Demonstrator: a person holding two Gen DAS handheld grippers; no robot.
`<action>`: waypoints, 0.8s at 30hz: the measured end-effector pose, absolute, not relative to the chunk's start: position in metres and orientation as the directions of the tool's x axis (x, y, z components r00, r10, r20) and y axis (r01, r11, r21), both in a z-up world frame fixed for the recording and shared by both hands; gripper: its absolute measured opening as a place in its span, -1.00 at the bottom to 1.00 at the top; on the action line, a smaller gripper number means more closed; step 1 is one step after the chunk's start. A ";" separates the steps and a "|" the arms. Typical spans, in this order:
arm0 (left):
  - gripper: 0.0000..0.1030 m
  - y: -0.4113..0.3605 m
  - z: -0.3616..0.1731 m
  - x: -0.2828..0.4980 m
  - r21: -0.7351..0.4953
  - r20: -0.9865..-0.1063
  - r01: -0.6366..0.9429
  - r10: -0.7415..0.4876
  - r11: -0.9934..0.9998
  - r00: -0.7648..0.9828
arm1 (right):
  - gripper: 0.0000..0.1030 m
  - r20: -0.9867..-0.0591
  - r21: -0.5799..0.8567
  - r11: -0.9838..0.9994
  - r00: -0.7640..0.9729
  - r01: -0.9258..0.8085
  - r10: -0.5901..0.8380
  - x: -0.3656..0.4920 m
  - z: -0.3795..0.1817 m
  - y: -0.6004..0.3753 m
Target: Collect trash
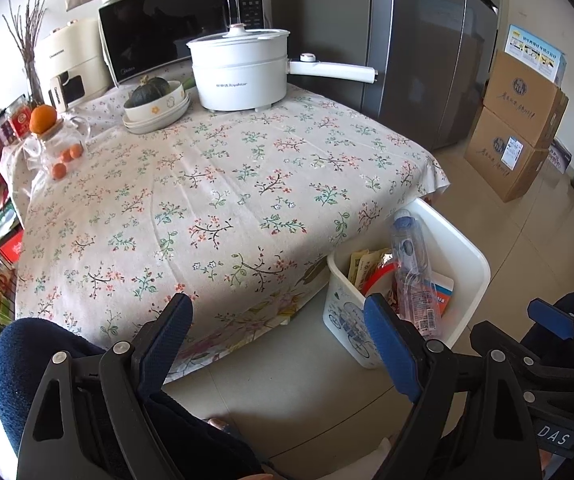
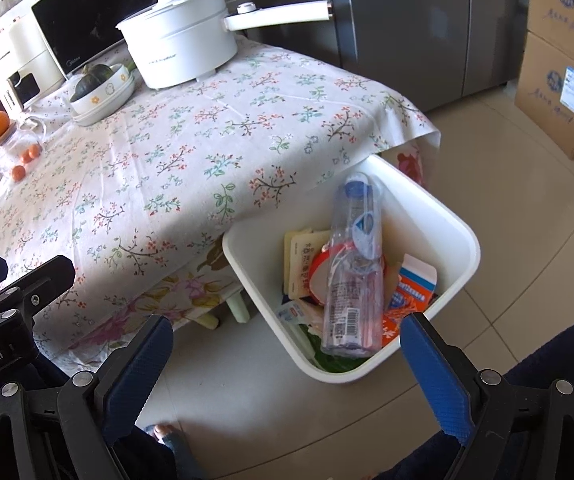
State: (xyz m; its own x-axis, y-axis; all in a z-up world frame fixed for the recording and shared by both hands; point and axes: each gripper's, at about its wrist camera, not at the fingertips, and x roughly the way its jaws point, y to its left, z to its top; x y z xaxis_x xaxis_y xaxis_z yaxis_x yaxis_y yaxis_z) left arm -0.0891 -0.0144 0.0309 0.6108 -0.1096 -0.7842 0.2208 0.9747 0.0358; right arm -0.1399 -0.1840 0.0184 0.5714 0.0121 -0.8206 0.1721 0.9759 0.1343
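Observation:
A white trash bin (image 2: 459, 236) stands on the tiled floor against the table's near right corner. A clear plastic bottle (image 2: 354, 276) lies on top of its contents, over yellow packets (image 2: 298, 265) and an orange-and-white carton (image 2: 411, 285). My right gripper (image 2: 287, 322) hangs open just in front of the bin, with nothing between its blue pads. My left gripper (image 1: 277, 304) is open and empty too, held over the table's front edge to the left of the bin (image 1: 471, 258). The bottle (image 1: 411, 264) also shows in the left wrist view.
A floral cloth covers the table (image 1: 215, 184). At its back stand a white electric pot (image 1: 243, 72), a microwave (image 1: 167, 28), a bowl holding a squash (image 1: 155, 98) and a glass jar with oranges (image 1: 53, 142). Cardboard boxes (image 1: 523, 128) are stacked beside a grey fridge (image 1: 427, 48). Dark-trousered knees (image 1: 43, 344) are below.

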 end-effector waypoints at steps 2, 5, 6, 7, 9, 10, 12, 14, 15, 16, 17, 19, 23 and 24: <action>0.74 -0.014 0.029 -0.088 0.037 -0.786 0.220 -0.107 0.975 0.608 | 0.86 -0.821 0.130 0.976 0.571 0.173 0.008 -0.139 0.018 -0.184; 0.74 -0.014 0.025 -0.086 0.034 -0.796 0.221 -0.107 0.975 0.596 | 0.86 -0.822 0.126 0.977 0.570 0.173 0.006 -0.138 0.019 -0.183; 0.74 -0.014 0.024 -0.086 0.034 -0.798 0.221 -0.106 0.975 0.593 | 0.86 -0.821 0.125 0.977 0.570 0.172 0.004 -0.138 0.019 -0.183; 0.74 -0.015 0.023 -0.086 0.036 -0.799 0.221 -0.105 0.975 0.592 | 0.86 -0.821 0.123 0.977 0.570 0.173 0.003 -0.138 0.019 -0.183; 0.74 -0.015 0.022 -0.086 0.040 -0.799 0.222 -0.103 0.974 0.593 | 0.86 -0.822 0.117 0.977 0.569 0.177 -0.004 -0.138 0.018 -0.183; 0.74 -0.015 0.022 -0.086 0.041 -0.798 0.223 -0.102 0.974 0.594 | 0.86 -0.823 0.116 0.977 0.568 0.177 -0.006 -0.138 0.018 -0.184; 0.74 -0.016 0.022 -0.086 0.046 -0.797 0.223 -0.098 0.974 0.596 | 0.86 -0.824 0.116 0.977 0.567 0.179 -0.006 -0.138 0.017 -0.185; 0.74 -0.015 0.021 -0.085 0.046 -0.799 0.221 -0.097 0.974 0.593 | 0.86 -0.824 0.113 0.977 0.567 0.180 -0.009 -0.137 0.017 -0.185; 0.74 -0.015 0.021 -0.084 0.044 -0.800 0.221 -0.098 0.974 0.592 | 0.86 -0.824 0.109 0.977 0.567 0.182 -0.014 -0.137 0.016 -0.185; 0.74 -0.015 0.020 -0.084 0.043 -0.801 0.221 -0.098 0.974 0.591 | 0.86 -0.824 0.106 0.977 0.567 0.183 -0.017 -0.137 0.016 -0.185; 0.74 -0.016 0.020 -0.084 0.044 -0.801 0.221 -0.098 0.974 0.590 | 0.86 -0.824 0.107 0.978 0.566 0.182 -0.015 -0.137 0.016 -0.185; 0.74 -0.016 0.020 -0.083 0.043 -0.802 0.220 -0.097 0.975 0.589 | 0.86 -0.825 0.108 0.977 0.565 0.183 -0.014 -0.136 0.015 -0.185; 0.74 -0.016 0.020 -0.083 0.043 -0.802 0.221 -0.098 0.974 0.589 | 0.86 -0.825 0.108 0.977 0.566 0.183 -0.014 -0.136 0.016 -0.185; 0.74 -0.015 0.020 -0.083 0.041 -0.801 0.221 -0.100 0.974 0.590 | 0.86 -0.824 0.108 0.977 0.567 0.183 -0.015 -0.135 0.016 -0.185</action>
State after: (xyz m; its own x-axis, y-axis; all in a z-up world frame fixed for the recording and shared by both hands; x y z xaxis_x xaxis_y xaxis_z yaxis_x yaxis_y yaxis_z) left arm -0.0827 -0.0152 0.0198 0.5897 -0.1000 -0.8014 0.2214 0.9743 0.0413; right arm -0.1354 -0.1848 0.0157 0.5666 -0.0147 -0.8239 0.1829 0.9772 0.1083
